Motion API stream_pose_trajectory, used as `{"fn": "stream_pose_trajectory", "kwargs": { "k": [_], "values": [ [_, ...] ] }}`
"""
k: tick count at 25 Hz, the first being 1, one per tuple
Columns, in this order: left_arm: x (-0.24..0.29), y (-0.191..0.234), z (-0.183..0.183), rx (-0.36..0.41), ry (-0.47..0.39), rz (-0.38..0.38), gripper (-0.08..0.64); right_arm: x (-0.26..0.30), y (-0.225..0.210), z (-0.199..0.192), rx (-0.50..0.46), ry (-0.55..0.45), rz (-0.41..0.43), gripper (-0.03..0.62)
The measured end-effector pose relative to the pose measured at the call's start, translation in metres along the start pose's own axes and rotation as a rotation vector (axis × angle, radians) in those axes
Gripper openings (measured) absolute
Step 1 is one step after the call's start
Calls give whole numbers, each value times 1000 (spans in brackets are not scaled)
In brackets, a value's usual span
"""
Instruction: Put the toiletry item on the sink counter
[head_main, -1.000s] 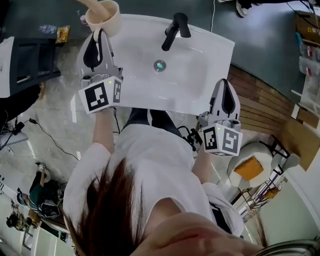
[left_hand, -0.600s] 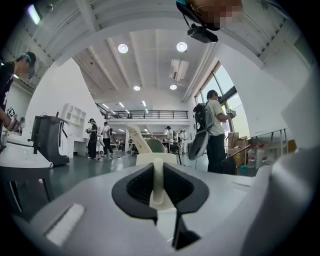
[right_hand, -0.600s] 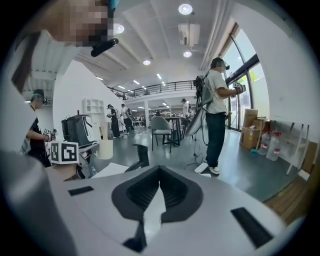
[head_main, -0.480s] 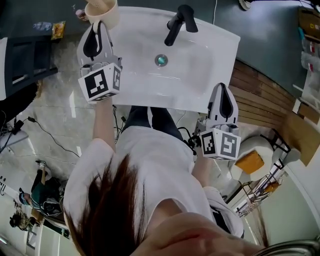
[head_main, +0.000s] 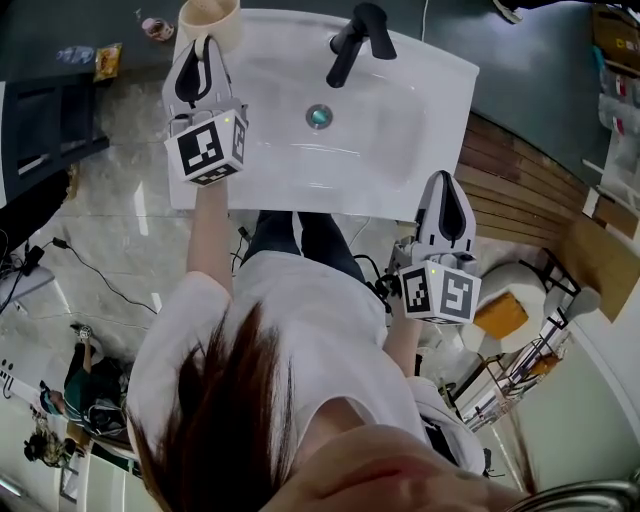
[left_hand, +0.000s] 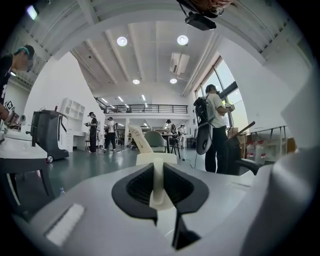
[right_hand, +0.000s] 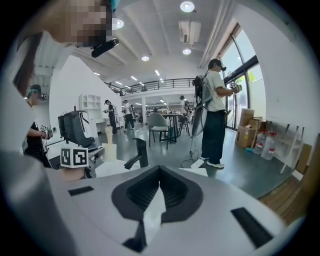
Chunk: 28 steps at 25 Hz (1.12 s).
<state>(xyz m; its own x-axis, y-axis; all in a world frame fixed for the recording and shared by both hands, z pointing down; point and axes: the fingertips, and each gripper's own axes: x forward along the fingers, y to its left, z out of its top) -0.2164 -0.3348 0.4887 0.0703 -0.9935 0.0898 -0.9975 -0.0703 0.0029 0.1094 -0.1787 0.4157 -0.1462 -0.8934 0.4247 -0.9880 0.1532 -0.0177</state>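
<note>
Left gripper view: left tongs (left_hand: 158, 186) clamped on the handle of the cream cup (left_hand: 150, 158), apparently to carry it upright to the worktop (head_main: 440, 110); right tongs (right_hand: 157, 184) together, empty.

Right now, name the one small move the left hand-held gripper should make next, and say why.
Likely ease the left hand-held gripper down slightly to seat the beige round cup on the white sink counter. Its jaws are clamped on the cup, which is at the counter's far left corner; whether its base touches cannot be told.
</note>
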Motion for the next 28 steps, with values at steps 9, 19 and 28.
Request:
{"fn": "stream_pose_trajectory", "kwargs": {
  "k": [9,19,28],
  "values": [
    [5,11,-23,3,38,37,46,-2,2,-5,1,15,-8,5],
    [15,16,-37,25,55,50,46,2,7,-2,0,27,-2,5],
    [7,13,-48,78,83,18,46,3,17,-4,18,29,10,5]
  ]
}}
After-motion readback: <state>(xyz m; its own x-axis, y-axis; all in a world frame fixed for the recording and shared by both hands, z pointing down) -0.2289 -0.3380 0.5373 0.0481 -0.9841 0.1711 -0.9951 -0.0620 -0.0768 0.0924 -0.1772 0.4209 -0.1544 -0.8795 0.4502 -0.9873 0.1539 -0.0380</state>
